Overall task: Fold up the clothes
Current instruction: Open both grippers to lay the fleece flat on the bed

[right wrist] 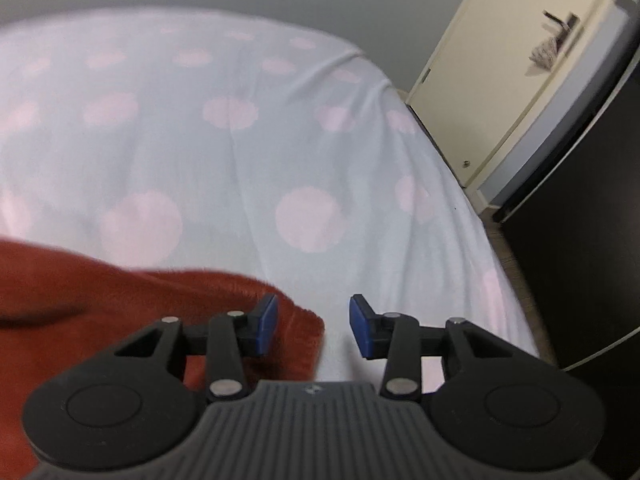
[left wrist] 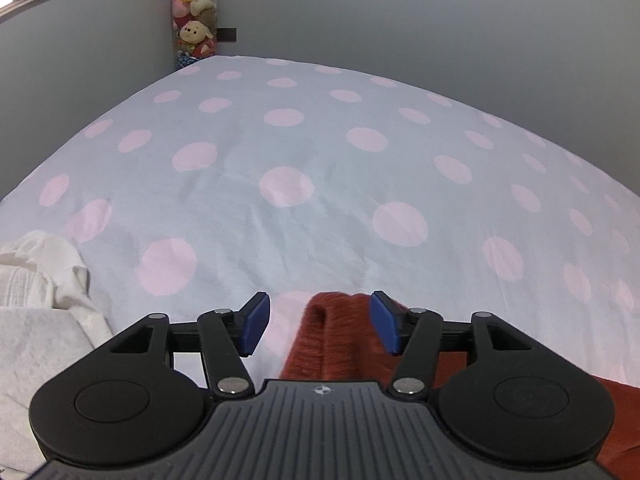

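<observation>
The rust-red fuzzy knitted garment point(left wrist: 340, 340) lies on the bed with the pale blue sheet dotted with pink circles point(left wrist: 320, 152), at its near edge, under both tools. The left gripper point(left wrist: 320, 322) has its jaws apart; a raised fold of the knit stands between the blue pads, close against the right-hand one, but neither pad presses on it. The right gripper point(right wrist: 314, 326) also has its jaws apart, with the garment's corner point(right wrist: 296, 332) lying partly under the left-hand pad and bare sheet showing in most of the gap.

This looks like a release after laying a fold down. To do it well, both tools should lift clear straight away from the cloth, so that the fuzzy pile does not catch on a pad and drag the edge out of line. The raised ridge at the left probably wants flattening before the next fold.

The left view alone shows a pile of white and light grey clothes point(left wrist: 36, 300) at the bed's left side and a column of plush toys point(left wrist: 195, 12) in the corner. The right view alone shows the bed's right edge, a cream door point(right wrist: 508, 80) and dark furniture point(right wrist: 580, 240) beyond it.
</observation>
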The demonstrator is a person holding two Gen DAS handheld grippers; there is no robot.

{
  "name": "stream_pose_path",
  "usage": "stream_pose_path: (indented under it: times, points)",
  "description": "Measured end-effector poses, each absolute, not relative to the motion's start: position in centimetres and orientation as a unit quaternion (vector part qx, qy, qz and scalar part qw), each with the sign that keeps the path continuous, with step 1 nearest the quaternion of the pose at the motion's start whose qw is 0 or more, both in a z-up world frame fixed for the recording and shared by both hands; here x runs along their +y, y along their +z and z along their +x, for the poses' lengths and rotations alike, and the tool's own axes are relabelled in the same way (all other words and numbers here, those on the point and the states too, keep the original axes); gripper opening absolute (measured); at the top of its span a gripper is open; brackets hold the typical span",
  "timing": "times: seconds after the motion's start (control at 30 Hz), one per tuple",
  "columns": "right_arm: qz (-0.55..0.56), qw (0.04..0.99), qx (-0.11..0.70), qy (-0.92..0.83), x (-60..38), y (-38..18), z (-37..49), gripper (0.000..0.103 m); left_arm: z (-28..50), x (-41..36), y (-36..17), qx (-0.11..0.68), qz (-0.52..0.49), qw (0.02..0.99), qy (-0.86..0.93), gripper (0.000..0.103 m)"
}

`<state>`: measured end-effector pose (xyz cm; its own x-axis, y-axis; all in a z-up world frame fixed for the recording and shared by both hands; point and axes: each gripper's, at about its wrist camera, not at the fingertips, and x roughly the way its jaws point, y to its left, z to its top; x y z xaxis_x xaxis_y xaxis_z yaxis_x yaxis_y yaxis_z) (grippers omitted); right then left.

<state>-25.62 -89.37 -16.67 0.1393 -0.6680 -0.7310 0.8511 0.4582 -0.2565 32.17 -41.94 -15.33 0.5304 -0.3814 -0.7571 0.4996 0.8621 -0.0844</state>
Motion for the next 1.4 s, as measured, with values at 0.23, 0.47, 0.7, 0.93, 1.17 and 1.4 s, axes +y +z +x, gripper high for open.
stream_pose_path:
  times: [0.23,0.47,0.7,0.93,1.17,1.4]
  points:
    - [0.235,0.741,0.356,-0.519,-89.0,-17.0,-30.1,0.046,31.1,-38.3,-15.0,0.427,0.057,0.869,-0.243,0.054]
    - [0.318,0.747,0.320,-0.487,-87.8,-20.5,-31.0,0.033,27.8,-34.1,-14.0,0.437,0.085,0.861,-0.245,0.054]
    - [0.286,0.726,0.326,-0.534,-89.2,-21.3,-28.3,0.011,26.4,-30.6,-12.8,0.438,0.095,0.865,-0.226,0.054]
    - [0.277,0.730,0.324,-0.534,-88.2,-20.1,-29.2,0.024,25.0,-27.5,-12.7,0.449,0.081,0.860,-0.228,0.054]
    - [0.260,0.764,0.317,-0.499,-81.1,-16.7,-30.9,0.029,21.2,-23.3,-12.5,0.457,0.079,0.849,-0.254,0.054]
    - [0.281,0.809,0.333,-0.395,-69.2,-16.3,-29.1,0.034,13.8,-20.0,-12.0,0.489,0.073,0.813,-0.308,0.054]
